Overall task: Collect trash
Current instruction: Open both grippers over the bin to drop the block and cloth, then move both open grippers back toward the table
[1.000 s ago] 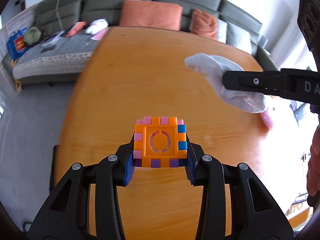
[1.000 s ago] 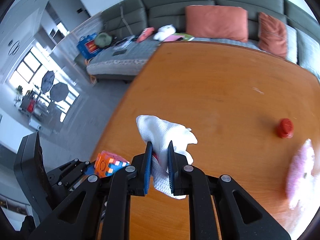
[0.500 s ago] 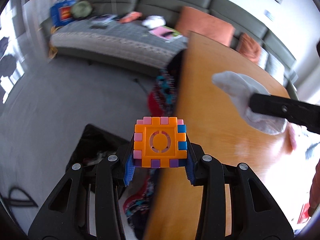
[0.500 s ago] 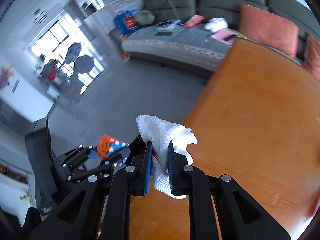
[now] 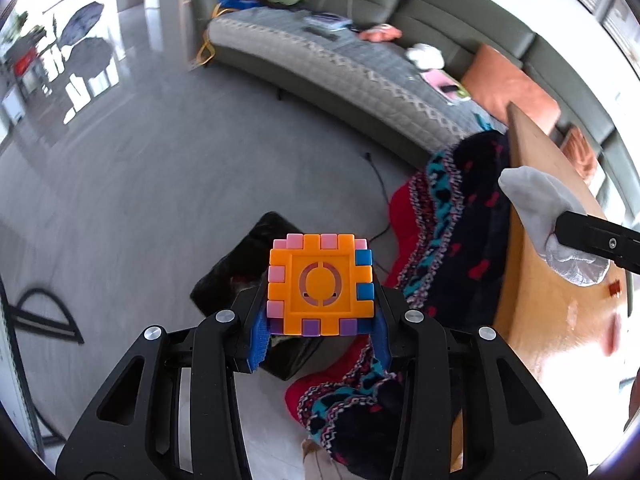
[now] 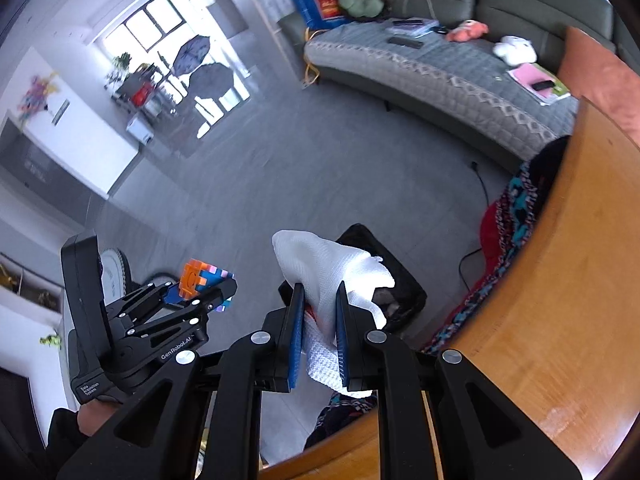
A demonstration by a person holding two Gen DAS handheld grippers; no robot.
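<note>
Left gripper [image 5: 320, 340] clamped on an orange toy cube [image 5: 321, 285] with pink, blue and purple edge teeth; blue pads press the cube's two sides, jaws parted only by the cube's width. The cube is held in the air over grey floor [image 5: 140, 184], directly above a black bag [image 5: 260, 256] that sits open on the floor just left of the table. From the right wrist view the same cube [image 6: 202, 276] shows at the left, between the left gripper's [image 6: 208, 292] black fingers, with the hand [image 6: 94, 416] behind it at the lower left. Right gripper [image 6: 318, 332] closed tight on a crumpled white paper towel [image 6: 336, 276]; the towel bunches out above the pads and hangs below them, a trace of red showing inside the folds at the left pad. It too is held in the air, at the table's left edge, with the black bag [image 6: 400, 280] on the floor beyond and below it. In the left wrist view the towel [image 5: 540, 208] and one black finger of the right gripper [image 5: 596, 240] sit at the right, over the wooden table [image 5: 560, 320]. A dark patterned knit cloth [image 5: 460, 232] with red and teal hangs down the table's left side. Small red piece [image 5: 614, 289] on the tabletop, near the towel. Far side: grey sofa [image 6: 440, 72] with scattered items, orange cushion [image 5: 508, 88].
</note>
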